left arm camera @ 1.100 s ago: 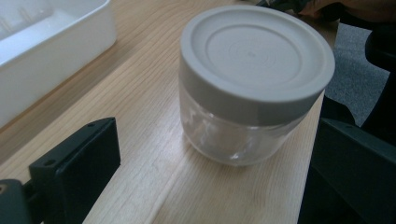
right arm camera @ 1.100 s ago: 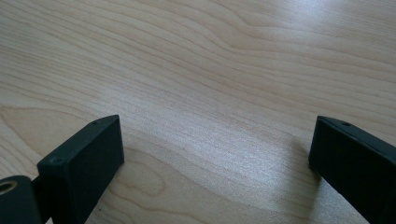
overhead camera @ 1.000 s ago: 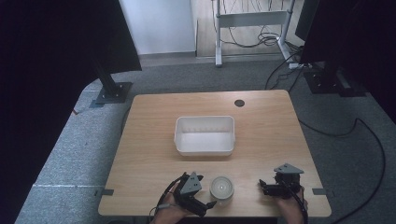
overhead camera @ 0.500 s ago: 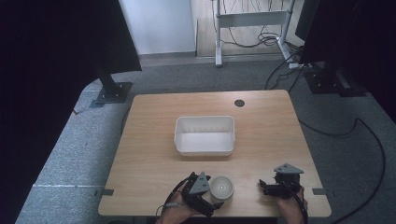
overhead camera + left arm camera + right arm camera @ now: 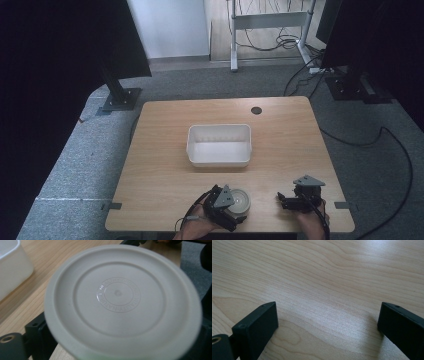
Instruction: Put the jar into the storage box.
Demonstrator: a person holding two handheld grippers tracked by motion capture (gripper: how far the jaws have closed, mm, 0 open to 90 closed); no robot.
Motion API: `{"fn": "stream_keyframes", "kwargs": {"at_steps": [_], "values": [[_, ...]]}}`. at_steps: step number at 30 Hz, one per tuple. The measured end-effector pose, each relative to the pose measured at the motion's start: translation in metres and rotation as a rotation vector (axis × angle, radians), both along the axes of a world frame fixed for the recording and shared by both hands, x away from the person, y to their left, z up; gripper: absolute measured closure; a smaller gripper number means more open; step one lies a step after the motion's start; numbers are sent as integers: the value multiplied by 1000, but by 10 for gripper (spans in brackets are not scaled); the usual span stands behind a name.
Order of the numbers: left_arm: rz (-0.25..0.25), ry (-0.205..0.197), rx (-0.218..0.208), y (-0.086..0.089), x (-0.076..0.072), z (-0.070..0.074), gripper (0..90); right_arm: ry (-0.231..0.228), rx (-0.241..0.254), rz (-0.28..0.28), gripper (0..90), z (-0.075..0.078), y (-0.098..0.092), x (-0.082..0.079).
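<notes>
A: Starting at the left, what is the left tool (image 5: 231, 207) doing?

B: It sits at the near edge of the desk (image 5: 165, 150), left of the middle, with a round white lid (image 5: 240, 201) between its jaws. In the left gripper view the lid (image 5: 122, 302) faces the camera flat on, with black jaw parts showing at both lower corners, right against its rim. The jaws look closed on it.

A: Is the lid on the desk or lifted?

B: I cannot tell; it is by the near edge, tilted toward the camera.

A: And further along?

B: A white tub (image 5: 219, 145) stands upright near the middle of the desk, apart from the lid and farther from the person. Its corner shows at the top left of the left gripper view (image 5: 10, 267).

A: The right side?

B: The right tool (image 5: 287, 200) rests near the near right corner, held by a hand (image 5: 312, 220). Its own view shows the jaws spread wide with only bare wood (image 5: 324, 290) between them.
</notes>
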State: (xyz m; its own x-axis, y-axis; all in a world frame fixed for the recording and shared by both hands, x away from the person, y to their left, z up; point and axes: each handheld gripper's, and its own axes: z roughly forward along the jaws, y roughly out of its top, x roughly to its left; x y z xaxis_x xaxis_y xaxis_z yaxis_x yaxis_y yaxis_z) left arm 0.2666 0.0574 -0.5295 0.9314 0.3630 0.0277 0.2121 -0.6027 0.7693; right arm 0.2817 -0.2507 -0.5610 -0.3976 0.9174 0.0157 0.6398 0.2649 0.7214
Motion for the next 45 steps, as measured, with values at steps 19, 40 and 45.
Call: {"fn": "stream_keyframes", "kwargs": {"at_steps": [19,40,45], "values": [[38,-3,-21,-3,4,10,100,0,0,0,28,0,0,0],[99,-14,-15,8,31,33,100,1,0,0,27,0,0,0],[113,-20,-9,10,37,37,100,1,0,0,27,0,0,0]]}}
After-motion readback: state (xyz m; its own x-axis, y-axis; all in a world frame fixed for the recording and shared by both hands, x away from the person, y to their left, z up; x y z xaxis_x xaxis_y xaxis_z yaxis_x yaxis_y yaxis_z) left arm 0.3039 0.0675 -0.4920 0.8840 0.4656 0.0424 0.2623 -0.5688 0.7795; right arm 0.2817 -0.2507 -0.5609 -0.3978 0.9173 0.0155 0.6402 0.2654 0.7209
